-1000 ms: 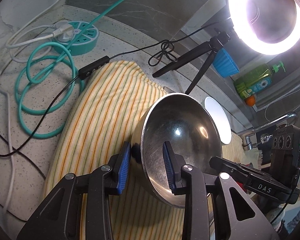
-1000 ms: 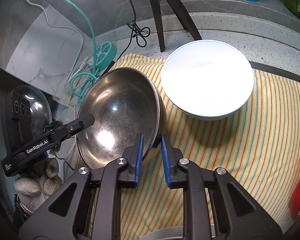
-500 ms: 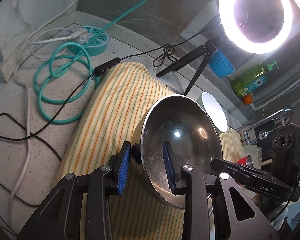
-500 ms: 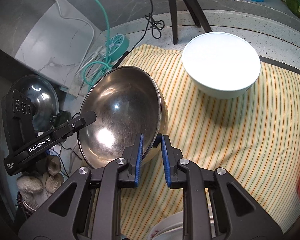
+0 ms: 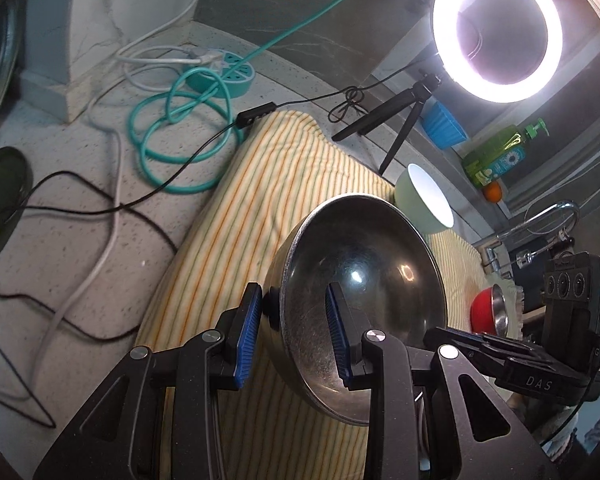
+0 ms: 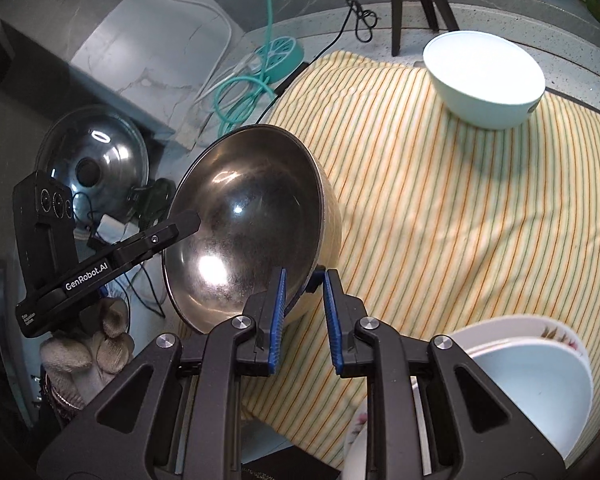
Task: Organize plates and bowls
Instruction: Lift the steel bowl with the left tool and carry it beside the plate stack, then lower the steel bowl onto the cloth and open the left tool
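Two grippers share one load: the left gripper (image 5: 292, 340) and the right gripper (image 6: 304, 316) each pinch the rim of a steel bowl (image 5: 360, 300), one on either side, jaws narrowed on the thin metal wall with one pad inside and one outside. A wide, slick bowl is hard to carry level from a single rim pinch, which likely explains the double hold. In the left wrist view the bowl fills the lower centre; in the right wrist view it sits left of centre, and the left gripper's finger reaches onto its far rim from the lower left.

The bowl hangs above a striped cloth (image 6: 440, 200), tilted rather than level, so that its mouth faces up and toward each camera. Being round, it has no long axis to speak of; its rim plane slopes.

On the cloth, at the upper right of the right wrist view, stands a pale bowl (image 6: 484, 80), well apart. White dishes (image 6: 532, 380), apparently stacked, lie at the lower right, and a red bowl (image 5: 486, 308) at the right edge of the left wrist view. The steel bowl looks bound for one of these, though which cannot be told.
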Motion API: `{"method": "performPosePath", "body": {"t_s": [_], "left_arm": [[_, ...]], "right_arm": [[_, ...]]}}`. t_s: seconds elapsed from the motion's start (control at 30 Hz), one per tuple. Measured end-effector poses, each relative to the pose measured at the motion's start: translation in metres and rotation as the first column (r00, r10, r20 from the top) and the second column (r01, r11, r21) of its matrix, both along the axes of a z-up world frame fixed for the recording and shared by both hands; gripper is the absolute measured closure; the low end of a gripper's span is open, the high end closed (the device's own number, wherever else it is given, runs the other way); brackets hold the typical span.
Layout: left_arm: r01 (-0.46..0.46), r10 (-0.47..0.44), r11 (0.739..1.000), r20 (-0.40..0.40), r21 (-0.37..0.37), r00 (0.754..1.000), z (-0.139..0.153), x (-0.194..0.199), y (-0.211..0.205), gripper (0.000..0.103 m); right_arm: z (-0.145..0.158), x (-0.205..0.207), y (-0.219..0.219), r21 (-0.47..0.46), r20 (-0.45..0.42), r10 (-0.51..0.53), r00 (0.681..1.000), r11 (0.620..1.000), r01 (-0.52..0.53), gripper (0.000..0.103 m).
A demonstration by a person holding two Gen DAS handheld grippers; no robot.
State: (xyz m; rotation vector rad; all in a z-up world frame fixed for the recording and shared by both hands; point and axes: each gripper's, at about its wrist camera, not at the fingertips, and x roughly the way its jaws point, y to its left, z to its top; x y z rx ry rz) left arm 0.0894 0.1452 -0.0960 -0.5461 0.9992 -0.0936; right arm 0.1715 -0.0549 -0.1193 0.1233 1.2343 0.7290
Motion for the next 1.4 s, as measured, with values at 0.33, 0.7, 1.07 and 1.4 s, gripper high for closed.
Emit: {"method": "performPosePath", "body": {"t_s": [0.33, 0.7, 1.07, 1.4], "left_arm": [[-0.034, 0.034, 0.999, -0.009, -0.001, 0.999, -0.002, -0.033, 0.011, 0.074], [-0.025, 0.025, 1.000, -0.018, -0.010, 1.000, -0.006, -0.051, 0.008, 0.074], [0.003, -0.003, 1.000, -0.043, -0.011, 0.999, -0.012, -0.059, -0.006, 0.074], [0.004, -0.003, 1.000, -0.047, 0.017, 0.999, -0.011, -0.061, -0.010, 0.073]], "right_arm": [[-0.019, -0.033, 0.009, 0.007, -0.039, 0.050, 0.998, 0.999, -0.050, 0.082], [-0.029, -0.058, 0.004, 0.018, -0.076, 0.064, 0.995, 0.998, -0.063, 0.082], [-0.033, -0.066, -0.007, 0.013, -0.097, 0.058, 0.994, 0.998, -0.057, 0.082], [-0.031, -0.069, -0.009, 0.007, -0.065, 0.071, 0.995, 0.997, -0.070, 0.079]]}}
